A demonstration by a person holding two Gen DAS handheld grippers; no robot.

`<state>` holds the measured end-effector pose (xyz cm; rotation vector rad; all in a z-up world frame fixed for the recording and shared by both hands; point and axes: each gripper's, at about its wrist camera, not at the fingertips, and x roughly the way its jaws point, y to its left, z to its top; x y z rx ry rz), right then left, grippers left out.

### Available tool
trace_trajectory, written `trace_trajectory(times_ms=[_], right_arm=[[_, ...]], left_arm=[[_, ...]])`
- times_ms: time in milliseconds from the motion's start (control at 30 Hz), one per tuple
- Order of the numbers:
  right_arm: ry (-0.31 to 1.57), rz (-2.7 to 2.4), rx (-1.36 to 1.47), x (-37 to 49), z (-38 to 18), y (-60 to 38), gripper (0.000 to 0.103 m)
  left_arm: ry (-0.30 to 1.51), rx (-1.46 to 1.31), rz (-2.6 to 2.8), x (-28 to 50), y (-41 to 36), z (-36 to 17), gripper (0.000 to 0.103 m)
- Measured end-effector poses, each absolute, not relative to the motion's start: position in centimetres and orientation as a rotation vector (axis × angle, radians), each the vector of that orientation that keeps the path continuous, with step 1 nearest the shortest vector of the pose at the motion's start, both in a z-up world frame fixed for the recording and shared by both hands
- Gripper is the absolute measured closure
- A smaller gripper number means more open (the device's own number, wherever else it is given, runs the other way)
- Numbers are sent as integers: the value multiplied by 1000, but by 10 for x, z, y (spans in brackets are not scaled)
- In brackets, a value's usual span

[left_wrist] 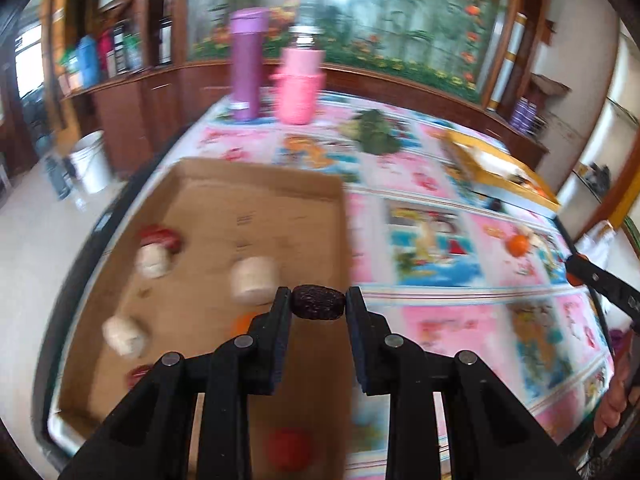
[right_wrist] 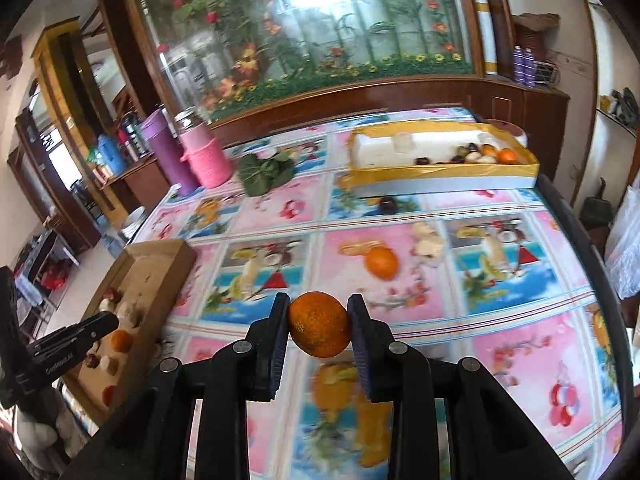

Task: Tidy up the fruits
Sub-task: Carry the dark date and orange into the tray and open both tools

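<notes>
Midway: left gripper (left_wrist: 319,303) pinching a dark date (left_wrist: 319,303), right gripper (right_wrist: 319,330) clamping a tangerine (right_wrist: 319,330); another tangerine (right_wrist: 382,263) loose on the tablecloth (right_wrist: 520,340), cardboard tray (left_wrist: 256,200) part-filled.

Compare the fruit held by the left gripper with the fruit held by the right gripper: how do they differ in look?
The dark fruit in the left gripper is blackish and wrinkled; the orange fruit in the right gripper is bright orange with a smoother, dimpled peel. The dark fruit is oblong, lying sideways between the jaws; the orange fruit is round and looks bigger. Both are clamped at the fingertips, lifted off the table.
</notes>
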<state>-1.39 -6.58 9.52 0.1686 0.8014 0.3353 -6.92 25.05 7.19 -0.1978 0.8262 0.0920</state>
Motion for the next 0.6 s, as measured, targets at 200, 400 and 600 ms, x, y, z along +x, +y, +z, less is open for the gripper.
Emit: trace_trajectory(times_ms=[200, 400, 600], right_arm=[[847, 542, 81, -29, 87, 41, 71], [909, 676, 0, -39, 63, 128, 71], [880, 696, -142, -50, 51, 175, 70]], left_arm=[[863, -255, 245, -93, 324, 52, 76], [874, -249, 324, -101, 349, 39, 76], [859, -242, 341, -101, 356, 33, 76]])
